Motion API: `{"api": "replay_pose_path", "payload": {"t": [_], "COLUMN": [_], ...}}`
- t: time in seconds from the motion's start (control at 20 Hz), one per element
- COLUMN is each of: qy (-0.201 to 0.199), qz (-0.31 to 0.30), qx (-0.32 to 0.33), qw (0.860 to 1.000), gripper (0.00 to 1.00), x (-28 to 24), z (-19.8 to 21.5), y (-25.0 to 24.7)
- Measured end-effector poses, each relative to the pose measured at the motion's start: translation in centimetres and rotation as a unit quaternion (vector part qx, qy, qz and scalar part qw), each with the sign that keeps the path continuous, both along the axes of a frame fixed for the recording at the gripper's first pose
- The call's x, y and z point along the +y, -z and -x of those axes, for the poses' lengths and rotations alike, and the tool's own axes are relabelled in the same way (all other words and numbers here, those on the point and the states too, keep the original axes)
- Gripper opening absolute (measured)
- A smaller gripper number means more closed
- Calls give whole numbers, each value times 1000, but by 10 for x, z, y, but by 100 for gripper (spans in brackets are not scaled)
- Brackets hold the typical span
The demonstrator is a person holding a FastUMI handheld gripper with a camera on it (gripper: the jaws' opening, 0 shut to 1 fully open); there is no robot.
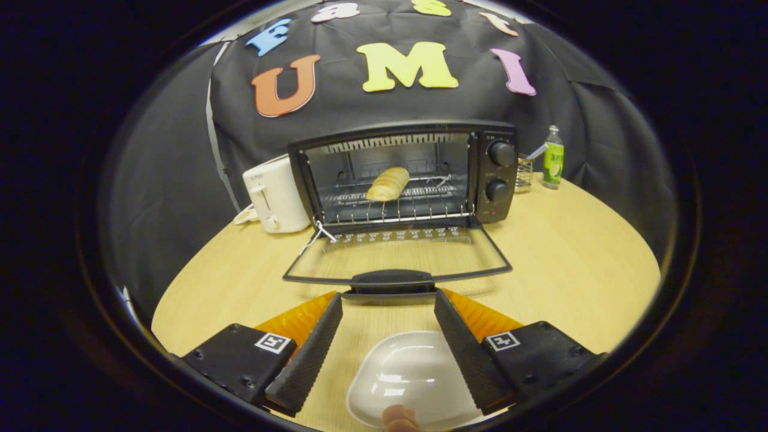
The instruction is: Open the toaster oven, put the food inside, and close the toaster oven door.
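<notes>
We see the bread roll point(388, 183) lying diagonally on the rack inside the toaster oven point(402, 174), whose door point(396, 261) is down; our gripper point(388, 303) gapes wide, empty, before it.

White pop-up toaster point(275, 195) stands on the light wooden table point(576, 264), upright, lever side showing, its white cord point(245, 216) trailing onto the tabletop. Toward the far end of the table, near the black cloth wall point(168, 198), a small wire basket point(524, 173) with some utensil handle sticking out; just beside it an upright green-labelled bottle point(553, 157) with pale cap. White oval dish point(411, 378) sits on the table's near end; small tan item at its near rim, too cut off to identify.
</notes>
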State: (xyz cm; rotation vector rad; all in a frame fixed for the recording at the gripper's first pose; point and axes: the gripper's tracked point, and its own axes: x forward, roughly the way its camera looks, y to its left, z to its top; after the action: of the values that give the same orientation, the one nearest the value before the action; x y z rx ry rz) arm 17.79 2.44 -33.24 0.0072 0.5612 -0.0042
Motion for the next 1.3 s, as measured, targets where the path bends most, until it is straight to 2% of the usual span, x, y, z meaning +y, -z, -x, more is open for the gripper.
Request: {"api": "replay_pose_path", "payload": {"t": [0.25,0.55,0.7,0.9,1.05,1.3], "qy": [7,16,3,19,21,9], "qz": [-8,26,29,-7,-18,31], "qx": [17,8,-10,-1,-19,-91], "qw": [1000,1000,1000,1000,999,995], "gripper": [100,100,100,100,100,100], "x": [-4,-6,-2,-4,-1,5], "z": [-9,-23,-27,-32,-32,-41], "y": [26,22,7,7,-7,-49]}}
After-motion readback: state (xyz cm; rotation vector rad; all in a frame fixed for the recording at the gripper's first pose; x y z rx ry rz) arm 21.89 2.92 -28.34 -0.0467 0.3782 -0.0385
